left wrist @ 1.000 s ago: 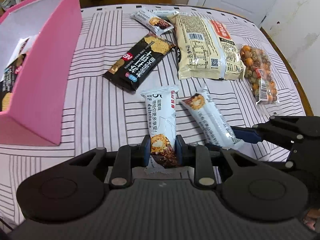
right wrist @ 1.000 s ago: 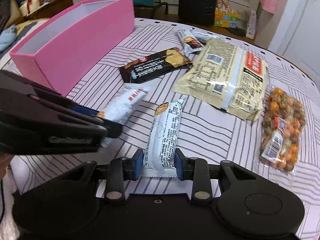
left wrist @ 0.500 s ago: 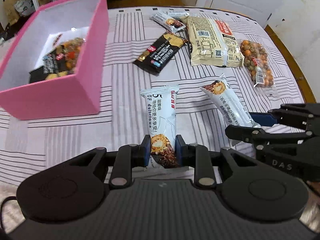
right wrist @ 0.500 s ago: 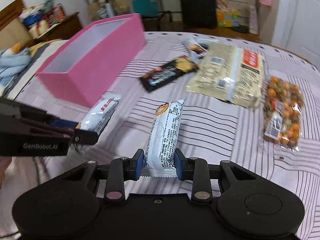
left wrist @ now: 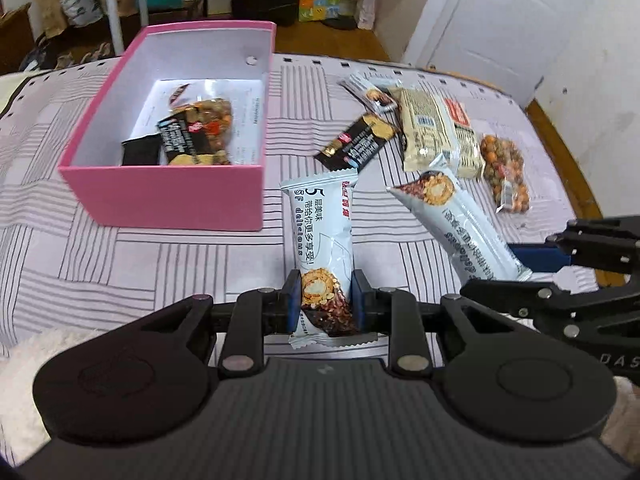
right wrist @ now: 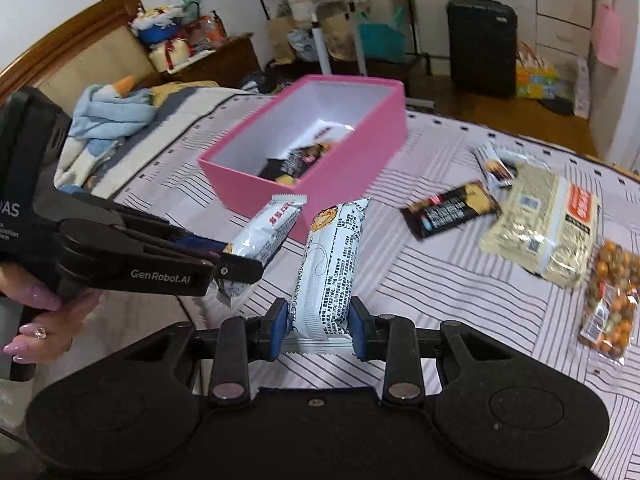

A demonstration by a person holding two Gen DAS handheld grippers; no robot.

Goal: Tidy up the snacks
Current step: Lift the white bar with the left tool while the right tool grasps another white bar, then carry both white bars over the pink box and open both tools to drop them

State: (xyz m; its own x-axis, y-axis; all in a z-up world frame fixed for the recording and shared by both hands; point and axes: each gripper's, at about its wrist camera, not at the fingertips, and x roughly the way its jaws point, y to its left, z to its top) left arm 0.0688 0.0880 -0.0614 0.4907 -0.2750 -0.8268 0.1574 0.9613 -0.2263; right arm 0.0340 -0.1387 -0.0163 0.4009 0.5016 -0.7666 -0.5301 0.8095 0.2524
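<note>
- Tongs first: the left gripper (left wrist: 325,306) pinches the bottom end of a white bar (left wrist: 325,248); the right gripper (right wrist: 319,326) clamps a second white bar (right wrist: 332,264) the same way.
- Both bars are clear of the bedspread (left wrist: 160,264), just short of the pink box (left wrist: 168,196), which already holds a few packets.
- Risks, as I judge them: each bar is gripped only at one end, so it could swing or slip out; the two grippers sit close together and could collide over the narrow box.
- A black packet (left wrist: 358,144), beige pack (left wrist: 436,136) and nut bag (left wrist: 504,172) lie loose beyond.
</note>
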